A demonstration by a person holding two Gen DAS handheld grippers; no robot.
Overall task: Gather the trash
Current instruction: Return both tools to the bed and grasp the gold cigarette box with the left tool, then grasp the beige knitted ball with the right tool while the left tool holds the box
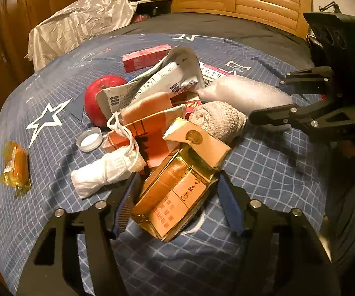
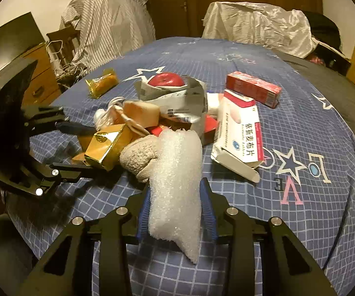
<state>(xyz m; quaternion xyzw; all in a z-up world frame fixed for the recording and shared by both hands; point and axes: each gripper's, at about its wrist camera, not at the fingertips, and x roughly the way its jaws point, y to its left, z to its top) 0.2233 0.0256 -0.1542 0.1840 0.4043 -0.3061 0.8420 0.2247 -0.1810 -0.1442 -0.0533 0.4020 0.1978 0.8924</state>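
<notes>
A heap of trash lies on the blue checked bedspread point(image 1: 263, 172). My left gripper point(image 1: 175, 204) has its jaws around a gold cigarette carton point(image 1: 175, 197), with a gap on the right side. It also shows in the right wrist view point(image 2: 108, 145), with the left gripper point(image 2: 78, 148) around it. My right gripper point(image 2: 177, 212) is shut on a white bubble-wrap piece point(image 2: 177, 185), seen in the left wrist view point(image 1: 244, 93) beside the right gripper point(image 1: 268, 103). A beige sock point(image 1: 219, 118), a white sock point(image 1: 103, 172) and torn wrappers point(image 1: 152, 83) sit in the heap.
A red apple point(image 1: 96, 98), a red box point(image 1: 145, 58), a bottle cap point(image 1: 89, 139) and an orange snack packet point(image 1: 15, 165) lie around the heap. A white medicine box point(image 2: 241, 128) lies to the right. A wooden headboard point(image 1: 239, 0) and draped furniture point(image 2: 256, 24) stand behind.
</notes>
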